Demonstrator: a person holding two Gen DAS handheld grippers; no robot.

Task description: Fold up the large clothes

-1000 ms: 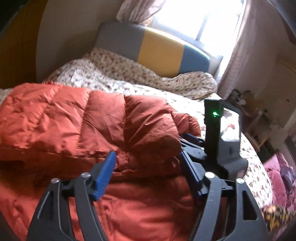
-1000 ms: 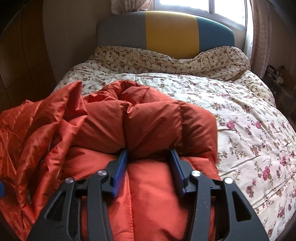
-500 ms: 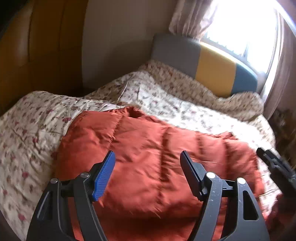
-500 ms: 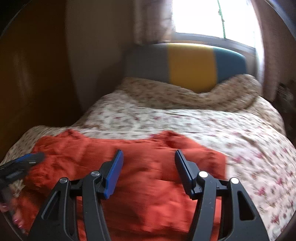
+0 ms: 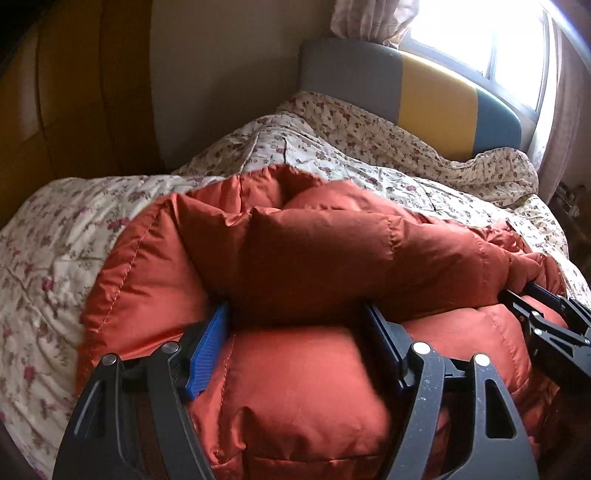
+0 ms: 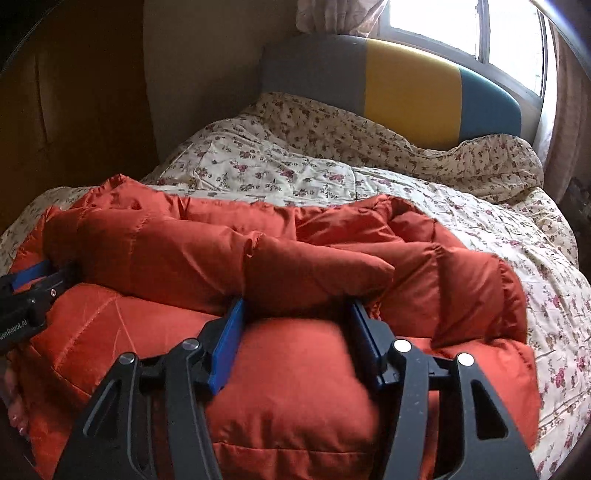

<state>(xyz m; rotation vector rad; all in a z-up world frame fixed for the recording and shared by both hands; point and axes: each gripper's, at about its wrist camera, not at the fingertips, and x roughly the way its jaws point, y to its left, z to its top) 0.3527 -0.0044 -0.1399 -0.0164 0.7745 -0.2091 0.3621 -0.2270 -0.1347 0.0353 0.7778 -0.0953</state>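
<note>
Rust-orange quilted nylon fills the near half of both views: a puffy down jacket (image 5: 332,258) lies on the bed, already doubled over into a thick bundle. A padded roll of it runs across the top of a lower layer, and both pairs of tongs sit at the crease between the two.

The left tongs (image 5: 295,332) are clamped on a fat bulge of the jacket, with the blue pads pressed into its sides. The right tongs (image 6: 291,332) grip a similar bulge further along the same fold. Each pair shows at the edge of the other's view.

Judging from the stacked layers, at least one fold is made. The bundle looks loose and uneven, and its far edge is crumpled, so flattening or a further fold probably remains.

Beneath it spreads a cream floral duvet (image 6: 295,166), rumpled toward a headboard (image 6: 406,81) panelled in grey, yellow and teal. Behind that are a bright window (image 6: 443,22) with a patterned curtain (image 5: 369,18), and a beige wall beside brown wooden panelling (image 5: 74,92).
</note>
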